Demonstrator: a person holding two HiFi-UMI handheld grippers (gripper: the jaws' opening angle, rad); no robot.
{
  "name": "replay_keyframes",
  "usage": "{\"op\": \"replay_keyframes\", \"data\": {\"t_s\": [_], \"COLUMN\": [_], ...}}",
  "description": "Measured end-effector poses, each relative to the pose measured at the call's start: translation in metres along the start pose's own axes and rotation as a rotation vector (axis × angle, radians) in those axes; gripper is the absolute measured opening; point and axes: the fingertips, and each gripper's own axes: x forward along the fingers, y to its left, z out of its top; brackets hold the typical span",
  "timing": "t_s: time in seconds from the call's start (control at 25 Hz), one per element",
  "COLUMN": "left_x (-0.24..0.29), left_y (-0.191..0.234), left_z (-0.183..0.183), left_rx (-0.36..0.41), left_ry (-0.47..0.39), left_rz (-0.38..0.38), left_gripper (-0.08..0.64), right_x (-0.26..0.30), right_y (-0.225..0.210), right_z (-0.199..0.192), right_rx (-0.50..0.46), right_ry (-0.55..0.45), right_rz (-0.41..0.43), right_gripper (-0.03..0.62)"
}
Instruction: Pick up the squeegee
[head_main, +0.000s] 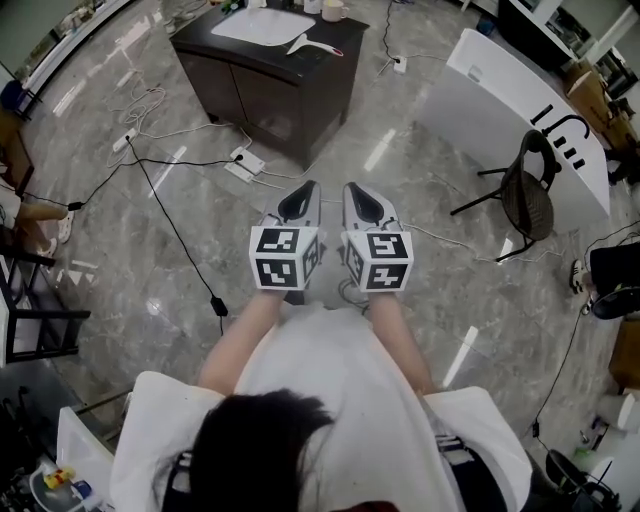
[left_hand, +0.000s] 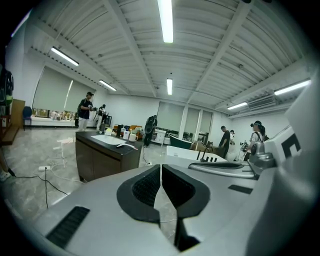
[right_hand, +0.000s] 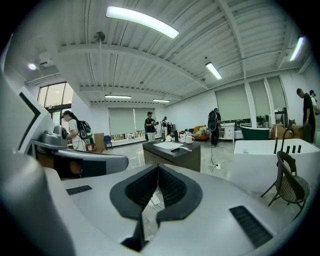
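Dark hair (head_main: 262, 440) and white-shirted shoulders fill the bottom of the head view, both forearms stretched forward, a gripper in each hand.

Now, the squeegee (head_main: 312, 45) (right_hand: 181, 148): it's lying flat on top of the dark counter (head_main: 280, 95), up ahead, well apart from both grippers. It's pale, with a reddish tip pointing toward the counter's right edge. Nobody's touching it. Just beside it sits a white basin (head_main: 262, 25) set into the countertop, and a mug (head_main: 333, 11) stands at the far edge.

Out from the counter, a white power strip (head_main: 245, 162) lies on the marble floor (head_main: 150, 260) at the cabinet's foot, black cables trailing off to the left.

Closer in, the left gripper (head_main: 305, 187) (left_hand: 161, 167) and the right gripper (head_main: 355, 187) (right_hand: 156, 170) hang side by side over bare floor, noses aimed toward the counter. Left jaws are pressed together, ribbed dark pads meeting along a thin seam, nothing caught between them. Right jaws, the same: closed tight, empty. Each carries its marker cube (head_main: 285, 258) at the back, the two cubes nearly touching.

Off to the right, a white bathtub (head_main: 500, 100) with black fittings, and a dark woven chair (head_main: 527, 195) standing just in front of it. Several people stand at the far end of the room.
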Motion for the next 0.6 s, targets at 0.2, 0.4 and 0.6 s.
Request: {"op": "replay_keyframes", "data": {"t_s": [0.2,0.4,0.6], "left_x": [0.013,0.026,0.043], "left_y": [0.001,0.018,0.039], "left_z": [-0.007,-0.005,-0.008], "left_rx": [0.027,0.016,-0.006], "left_ry": [0.035,0.045,0.070], "left_rz": [-0.008,-0.004,0.018], "left_gripper": [0.034,0.034,0.034], "right_x": [0.010,0.030,0.053], "right_y": [-0.011,-0.008,-0.013], "right_z": [-0.010,-0.008,-0.007], "right_rx": [0.039,0.035,0.032], "right_ry": [0.013,0.018,0.019], "right_rz": [-0.006,0.001,-0.008], "right_gripper": [0.028,0.028,0.028]}}
